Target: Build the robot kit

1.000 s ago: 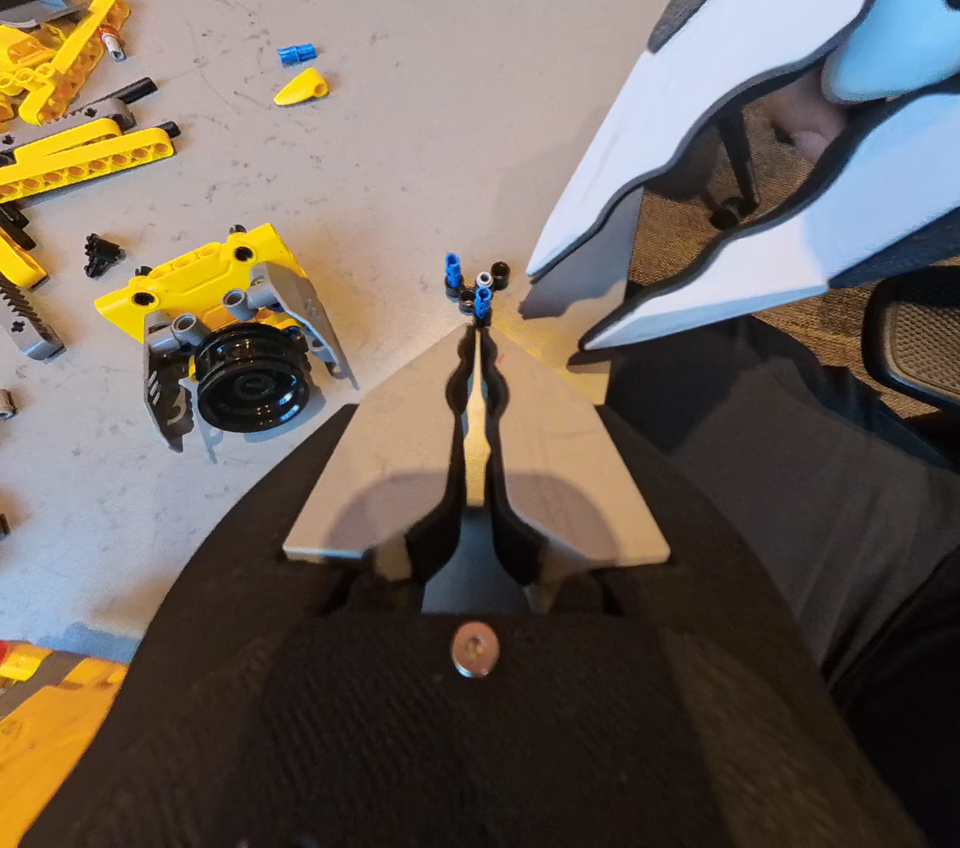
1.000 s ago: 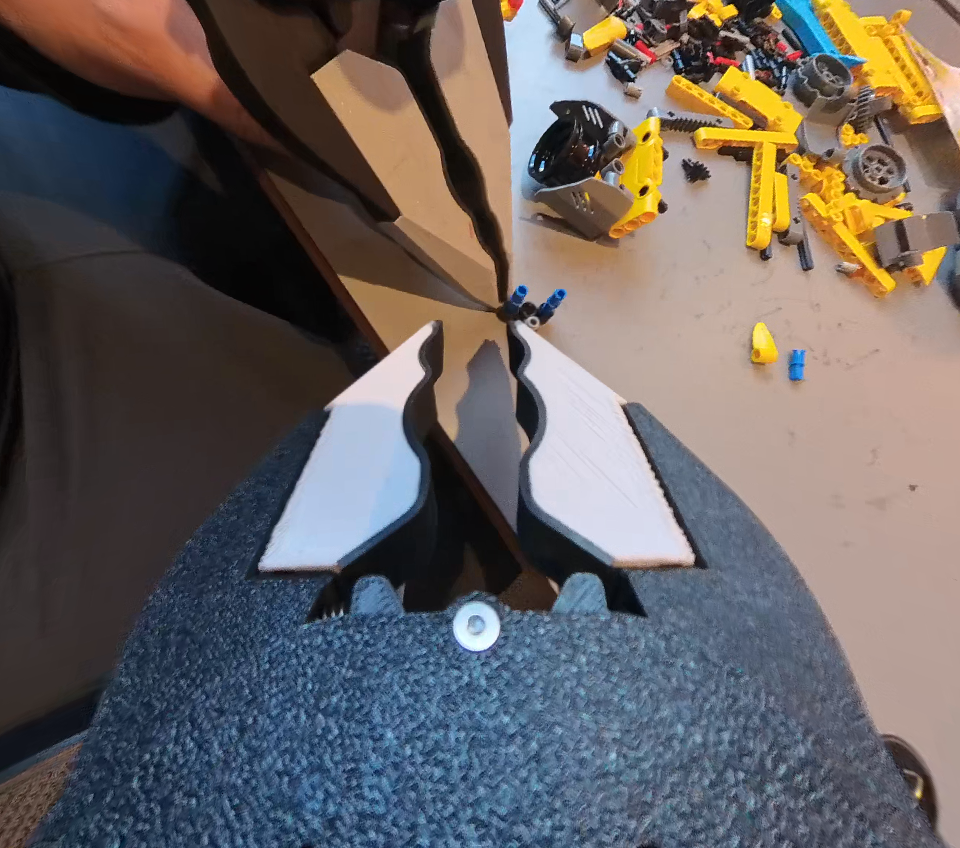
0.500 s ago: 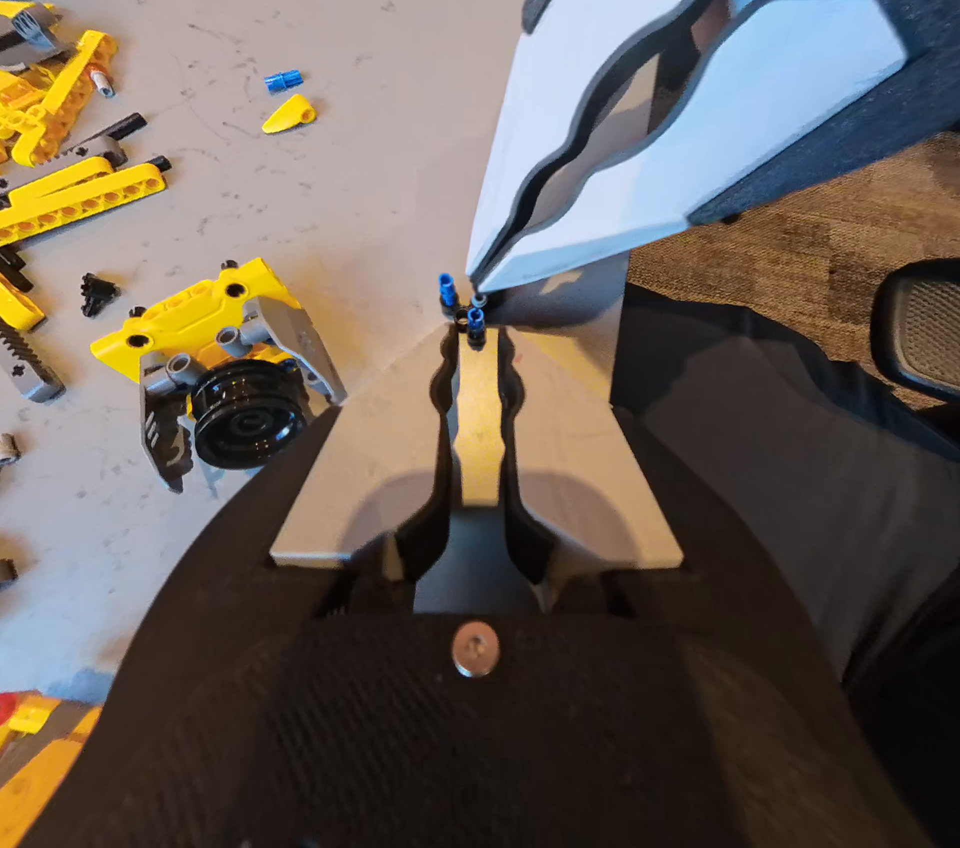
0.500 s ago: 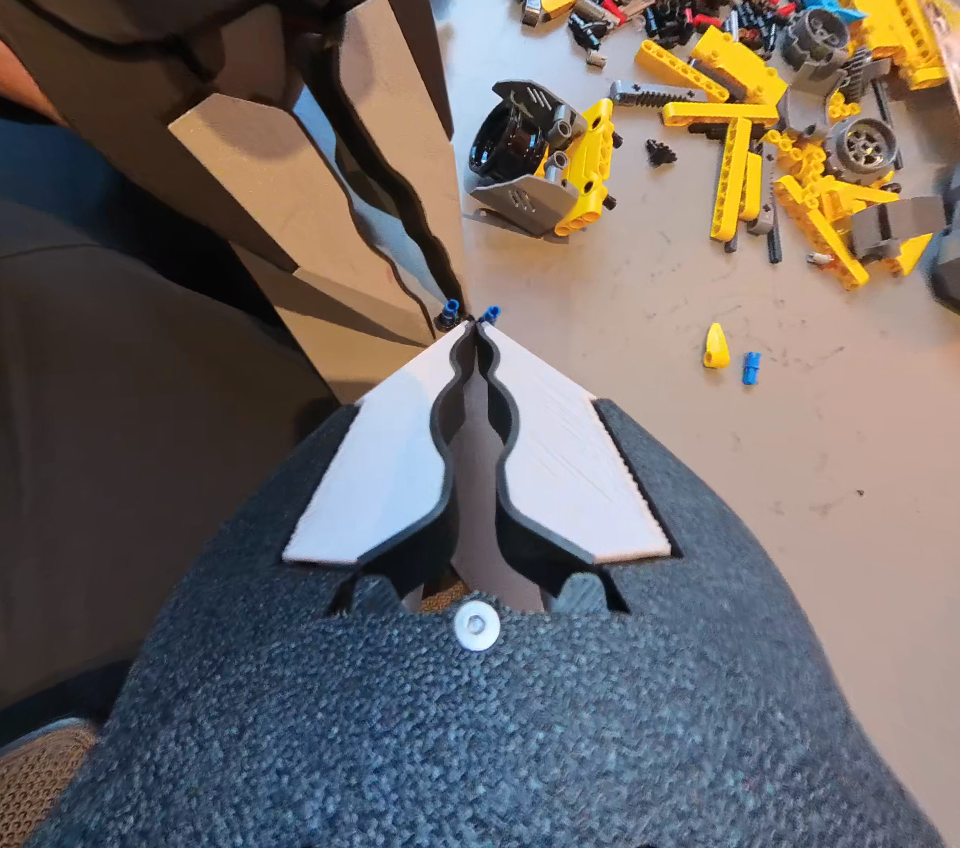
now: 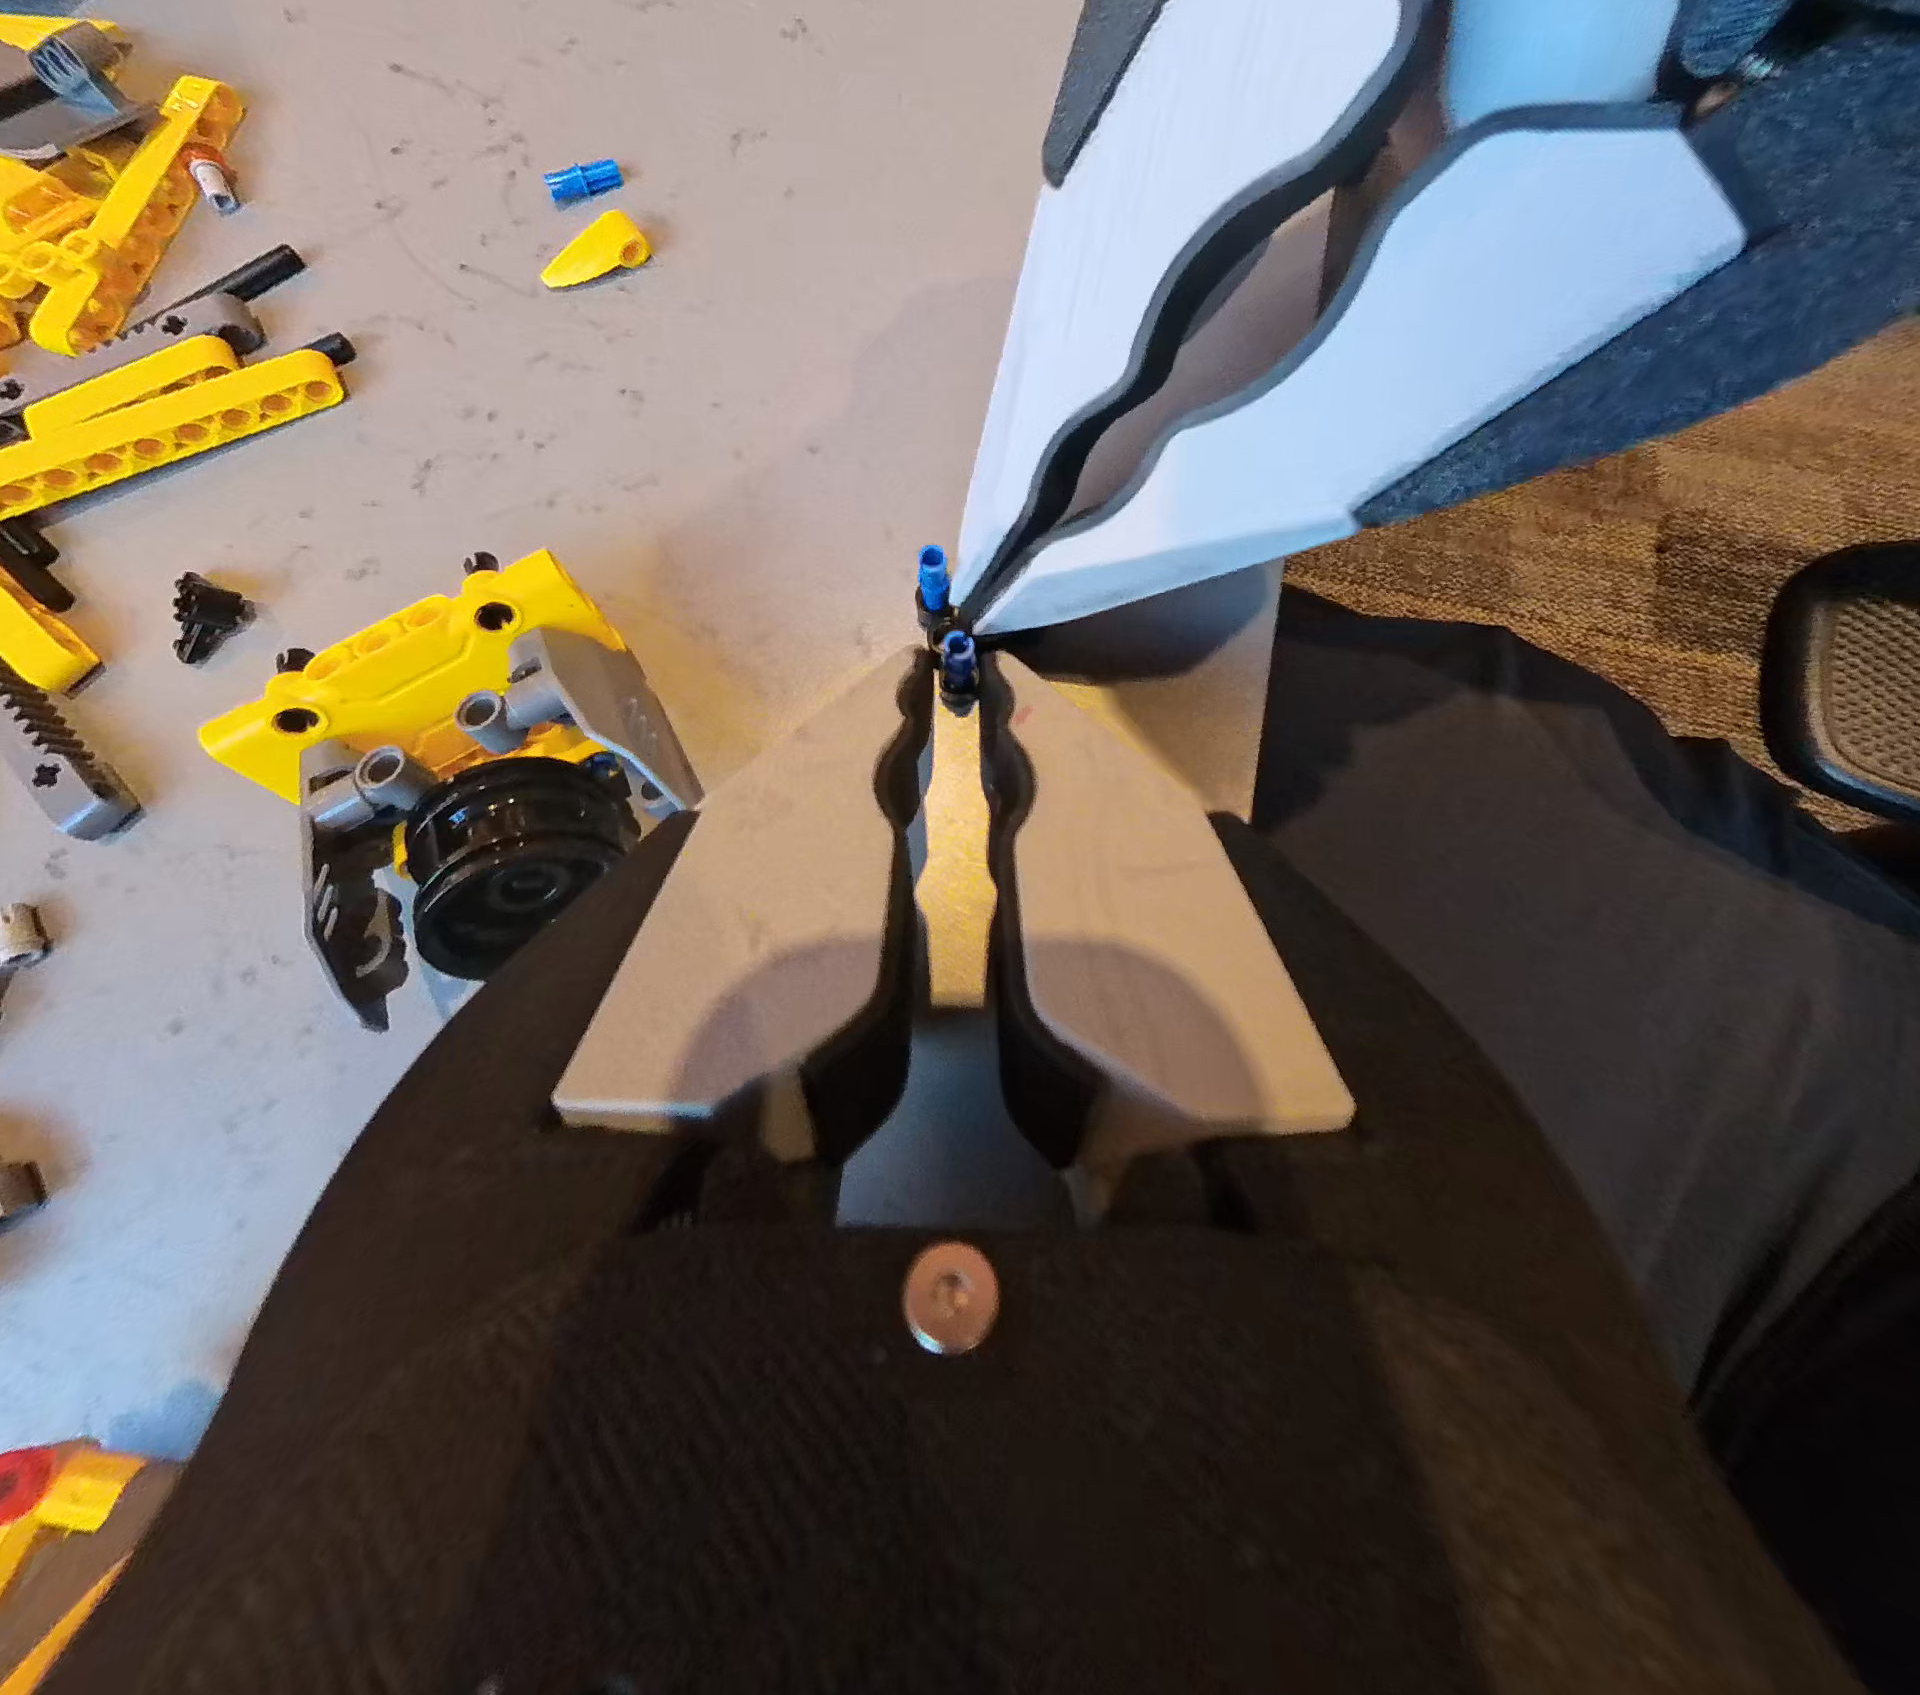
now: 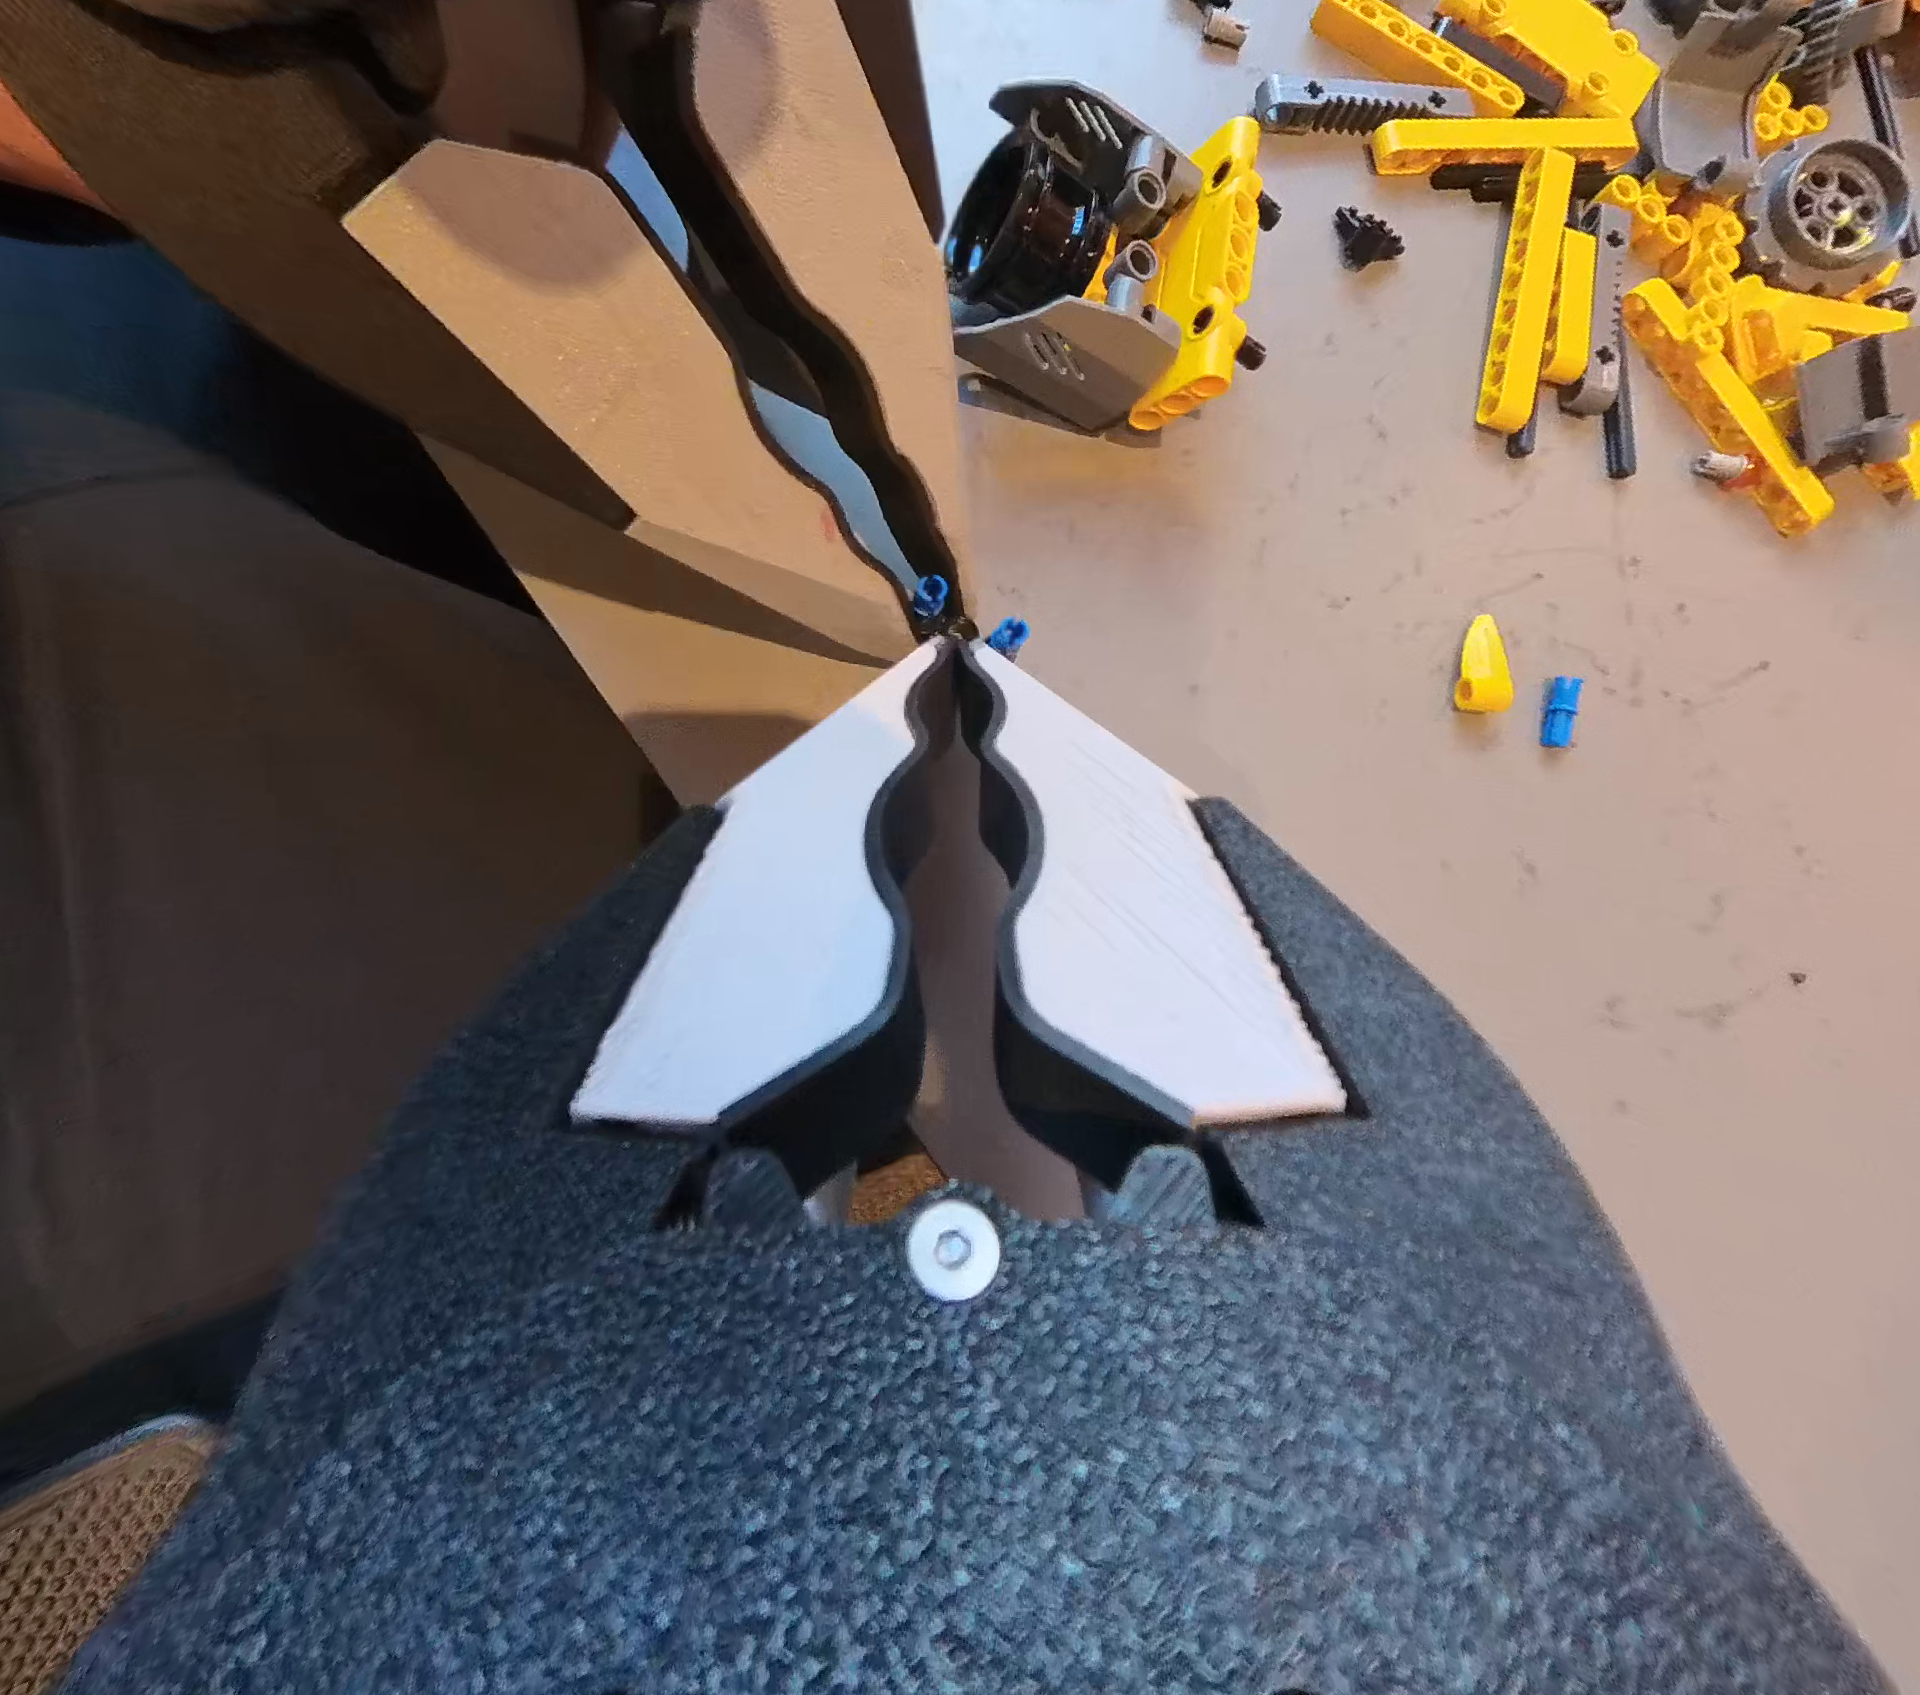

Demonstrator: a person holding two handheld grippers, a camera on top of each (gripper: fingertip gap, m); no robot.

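Note:
A small black connector with blue pins is held just above the table's near edge, between both grippers. My left gripper, with grey fingers, is shut on it from below in the left wrist view. My right gripper, with white fingers, is shut on the same piece. It enters the left wrist view from the upper right. In the right wrist view the left gripper comes down from the upper left, and one blue pin shows between its tips. A second blue pin sticks out to the right.
A yellow and grey assembly with a black wheel lies left of the grippers. A loose blue pin and a yellow wedge lie farther off. A pile of yellow, grey and black parts fills the far table. A person's lap lies beyond the table edge. Only a small space, under 4 cm, lies between the two pairs of fingers.
The right gripper moved in from the side, open, and shut on the small pin piece. The left gripper's fingers widened a little, then narrowed again around it.

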